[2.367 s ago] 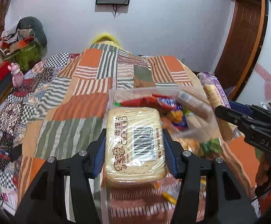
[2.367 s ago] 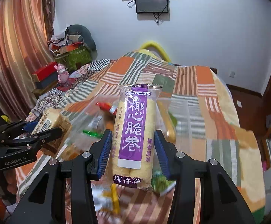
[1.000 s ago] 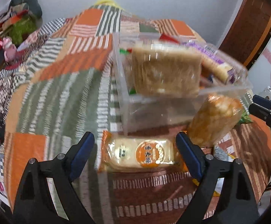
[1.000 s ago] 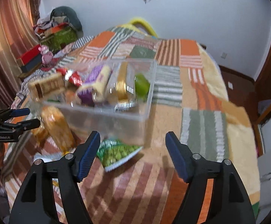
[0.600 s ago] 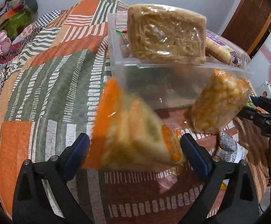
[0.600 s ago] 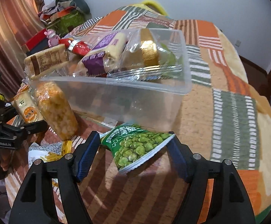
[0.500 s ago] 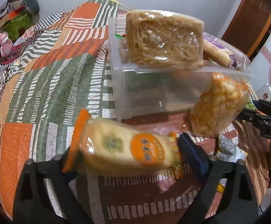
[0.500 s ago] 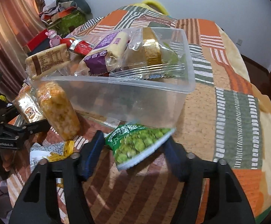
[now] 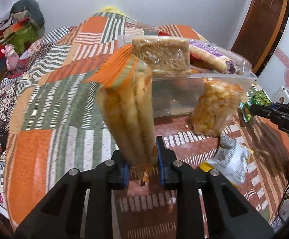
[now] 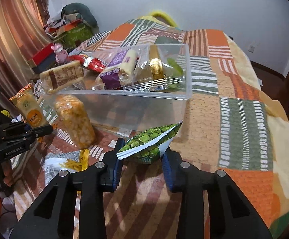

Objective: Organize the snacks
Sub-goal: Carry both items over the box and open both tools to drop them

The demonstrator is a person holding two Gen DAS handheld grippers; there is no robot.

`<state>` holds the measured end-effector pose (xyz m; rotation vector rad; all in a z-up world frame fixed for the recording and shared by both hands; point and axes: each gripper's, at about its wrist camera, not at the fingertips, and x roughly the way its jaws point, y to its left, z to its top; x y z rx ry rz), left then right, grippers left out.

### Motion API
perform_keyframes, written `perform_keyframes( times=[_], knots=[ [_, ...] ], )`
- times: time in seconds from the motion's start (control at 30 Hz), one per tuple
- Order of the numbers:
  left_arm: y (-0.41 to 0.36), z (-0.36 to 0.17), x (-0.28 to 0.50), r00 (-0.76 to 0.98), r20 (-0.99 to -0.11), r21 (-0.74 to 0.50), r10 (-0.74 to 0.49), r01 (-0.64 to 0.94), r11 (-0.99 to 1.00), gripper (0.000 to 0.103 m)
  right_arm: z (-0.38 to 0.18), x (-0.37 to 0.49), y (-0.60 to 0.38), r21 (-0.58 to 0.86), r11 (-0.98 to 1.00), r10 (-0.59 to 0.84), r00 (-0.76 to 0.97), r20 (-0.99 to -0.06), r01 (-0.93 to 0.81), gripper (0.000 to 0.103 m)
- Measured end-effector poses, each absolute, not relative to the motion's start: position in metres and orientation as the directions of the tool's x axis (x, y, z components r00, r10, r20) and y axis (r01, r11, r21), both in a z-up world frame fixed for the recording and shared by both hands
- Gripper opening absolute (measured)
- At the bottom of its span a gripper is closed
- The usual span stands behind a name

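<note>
My left gripper [image 9: 141, 169] is shut on an orange cracker pack [image 9: 128, 109] and holds it upright above the quilt, in front of the clear plastic bin [image 9: 176, 97]. In the right wrist view the same pack [image 10: 30, 109] stands at the left in the left gripper [image 10: 37, 129]. My right gripper [image 10: 142, 159] is shut on a green pea snack bag [image 10: 150, 141], lifted just in front of the bin [image 10: 144, 105]. The bin holds several snack packs. A yellow puffed-corn bag [image 10: 74, 121] leans against the bin's front.
A white and yellow snack bag [image 10: 68, 159] lies on the patchwork quilt [image 10: 243, 119] near the corn bag. Boxes, a pink toy [image 10: 59, 52] and clothes are piled at the far left by the curtain. A wooden door [image 9: 263, 25] stands at the right.
Both grippers put the earlier packs in the bin and came down. The left shut on the orange cracker pack and raised it upright. The right shut on the green pea bag and lifted it.
</note>
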<state>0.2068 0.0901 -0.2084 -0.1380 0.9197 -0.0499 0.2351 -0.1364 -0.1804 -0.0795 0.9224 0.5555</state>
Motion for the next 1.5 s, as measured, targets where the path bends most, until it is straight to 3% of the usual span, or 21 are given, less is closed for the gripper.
perform_keyframes(
  times=[0.37, 0.7, 1.0, 1.33, 1.43, 1.5],
  knots=[
    [0.087, -0.148, 0.182, 0.695, -0.713, -0.124, -0.091, 0.003, 0.992, 0.022, -0.139, 0.215, -0.161, 0.142, 0.870, 0.425, 0.571, -0.702, -0.473, 0.031],
    [0.062, -0.108, 0.220, 0.760, -0.640, -0.108, -0.115, 0.060, 0.992, 0.022, -0.102, 0.232, -0.159, 0.118, 0.882, 0.424, 0.659, -0.621, -0.456, 0.031],
    [0.043, -0.118, 0.281, 0.717, -0.678, -0.134, -0.162, 0.096, 0.986, 0.022, -0.101, 0.276, -0.138, 0.042, 0.896, 0.374, 0.698, -0.610, -0.443, 0.031],
    [0.035, -0.143, 0.325, 0.650, -0.738, -0.140, -0.178, 0.110, 0.984, 0.022, -0.130, 0.323, -0.120, 0.023, 0.897, 0.337, 0.648, -0.683, -0.442, 0.031],
    [0.036, -0.147, 0.331, 0.636, -0.749, -0.154, -0.185, 0.105, 0.983, 0.028, -0.137, 0.328, -0.113, 0.024, 0.886, 0.346, 0.625, -0.700, -0.463, 0.031],
    [0.036, -0.150, 0.332, 0.626, -0.758, -0.156, -0.184, 0.100, 0.983, 0.040, -0.139, 0.329, -0.112, 0.031, 0.882, 0.353, 0.615, -0.705, -0.470, 0.031]
  ],
)
